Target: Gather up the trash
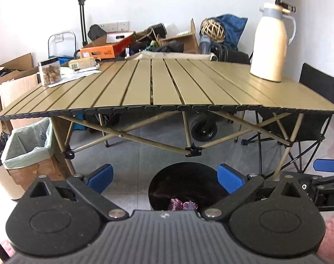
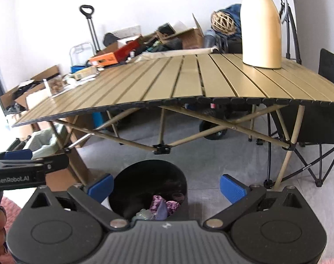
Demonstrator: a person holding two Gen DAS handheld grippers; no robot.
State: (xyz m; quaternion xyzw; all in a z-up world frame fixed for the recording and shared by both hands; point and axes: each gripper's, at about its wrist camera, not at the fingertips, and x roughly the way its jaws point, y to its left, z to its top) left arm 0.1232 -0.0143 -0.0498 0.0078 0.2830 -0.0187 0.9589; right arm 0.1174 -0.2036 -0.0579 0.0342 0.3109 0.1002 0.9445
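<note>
The left tool (image 1: 165, 177) is standing wide apart, its blue pads (image 1: 101, 177) gripping nothing and touching nothing, hanging over the round black bin (image 1: 184, 182) on the floor. The right tool (image 2: 166, 187) is likewise spread wide and empty, hovering above the same bin (image 2: 145, 180); each tool is showing at the edge of the other's view, so the two are sitting side by side.

Inside the bin, crumpled purple trash (image 2: 161, 204) is lying at the bottom with a pale greenish scrap (image 2: 143, 214) just beside it; the left view is catching only the purple wrappers (image 1: 182, 204).

Beyond the bin, the slatted tan folding surface (image 1: 167, 83) is standing on crossed legs. On it, a cream thermos jug (image 1: 271, 44) is sitting upright near the right far corner, while a clear jar of brown snacks (image 1: 50, 72) is resting on papers at the left end. A cardboard box lined with a pale green bag (image 1: 28, 145) is standing on the floor beside the left legs, and a black folding chair (image 1: 316, 101) is waiting at the right end. Boxes and clutter (image 1: 114, 46) are piling against the far wall.
</note>
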